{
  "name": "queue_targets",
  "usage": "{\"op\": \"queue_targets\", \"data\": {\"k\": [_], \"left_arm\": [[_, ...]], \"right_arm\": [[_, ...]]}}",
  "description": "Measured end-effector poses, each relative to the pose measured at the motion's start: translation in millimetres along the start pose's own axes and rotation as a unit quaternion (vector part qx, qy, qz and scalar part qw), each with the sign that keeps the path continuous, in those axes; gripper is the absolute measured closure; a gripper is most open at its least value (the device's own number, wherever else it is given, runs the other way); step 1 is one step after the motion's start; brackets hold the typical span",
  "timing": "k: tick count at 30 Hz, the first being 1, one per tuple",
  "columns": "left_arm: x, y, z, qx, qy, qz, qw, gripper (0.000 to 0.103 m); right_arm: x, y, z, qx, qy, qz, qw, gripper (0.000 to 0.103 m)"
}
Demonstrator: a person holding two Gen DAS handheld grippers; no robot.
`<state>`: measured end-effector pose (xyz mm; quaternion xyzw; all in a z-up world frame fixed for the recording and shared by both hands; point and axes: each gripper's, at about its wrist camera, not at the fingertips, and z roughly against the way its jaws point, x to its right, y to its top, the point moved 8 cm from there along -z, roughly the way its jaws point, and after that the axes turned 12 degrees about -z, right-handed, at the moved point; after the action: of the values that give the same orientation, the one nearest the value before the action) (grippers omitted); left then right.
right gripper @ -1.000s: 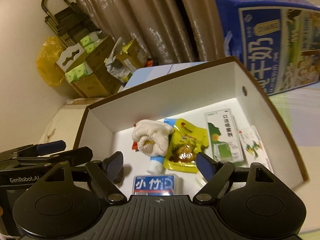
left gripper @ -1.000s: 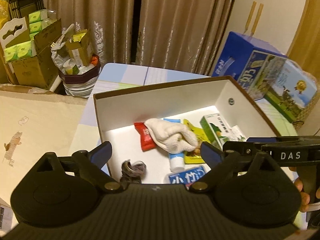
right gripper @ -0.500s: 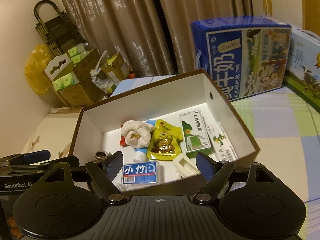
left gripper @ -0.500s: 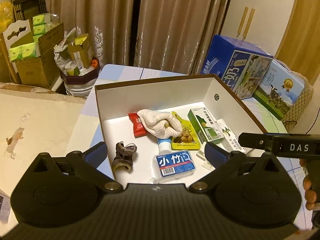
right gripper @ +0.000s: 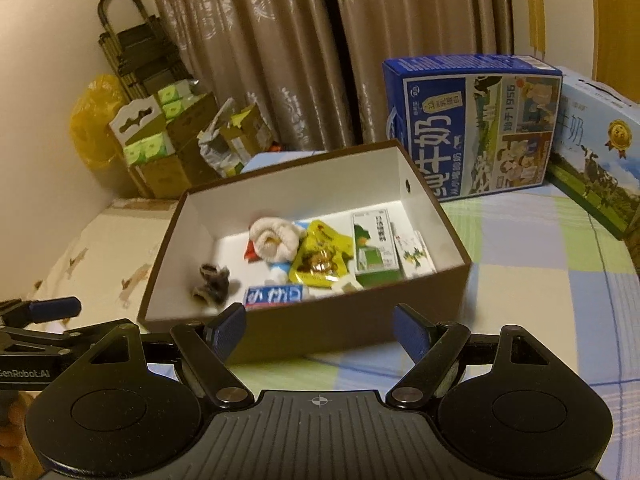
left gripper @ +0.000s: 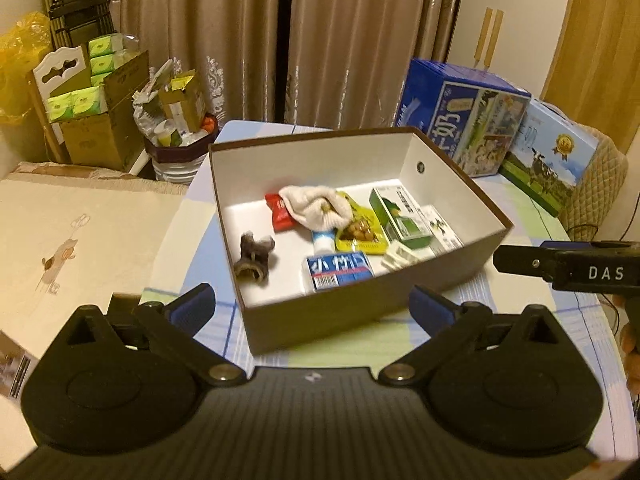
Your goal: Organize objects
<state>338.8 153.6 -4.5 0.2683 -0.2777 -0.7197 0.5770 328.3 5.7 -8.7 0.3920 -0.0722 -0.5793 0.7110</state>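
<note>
A brown box with a white inside (left gripper: 360, 312) (right gripper: 304, 328) stands on the checked tablecloth. In it lie a grey sock (left gripper: 254, 254) (right gripper: 212, 282), a rolled white sock (left gripper: 316, 208) (right gripper: 274, 238), a red packet (left gripper: 280, 214), a yellow snack pouch (left gripper: 360, 232) (right gripper: 320, 260), a green medicine carton (left gripper: 398, 212) (right gripper: 374, 246), a blue tissue pack (left gripper: 340, 270) (right gripper: 274, 296) and a white tube (left gripper: 324, 240). My left gripper (left gripper: 312, 304) is open and holds nothing, in front of the box's near wall. My right gripper (right gripper: 318, 328) is open too, also short of the box.
Two blue milk cartons (left gripper: 460, 108) (right gripper: 472, 124) stand behind the box at the right. A full waste bin (left gripper: 180, 144) and cardboard boxes with green tissue packs (left gripper: 100, 120) sit at the back left. A beige embroidered cloth (left gripper: 72, 248) lies left of the table.
Both grippers have pulled back and up from over the box, so the whole box now shows. The grey sock lies inside the box at its left.
</note>
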Motion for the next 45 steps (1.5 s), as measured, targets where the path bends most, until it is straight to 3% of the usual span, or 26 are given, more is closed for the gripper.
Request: {"op": "queue_targets", "data": {"k": [25, 45], "left_arm": [[110.7, -85.0, 78.1, -0.039, 0.035, 0.038, 0.9979, 0.001], [165.4, -123.5, 112.8, -0.047, 0.045, 0.051, 0.9965, 0.001]], "right_arm": [[61.2, -99.9, 112.0, -0.045, 0.033, 0.028, 0.998, 0.026], [93.8, -138.3, 158.0, -0.056, 0.040, 0.051, 0.996, 0.026]]}}
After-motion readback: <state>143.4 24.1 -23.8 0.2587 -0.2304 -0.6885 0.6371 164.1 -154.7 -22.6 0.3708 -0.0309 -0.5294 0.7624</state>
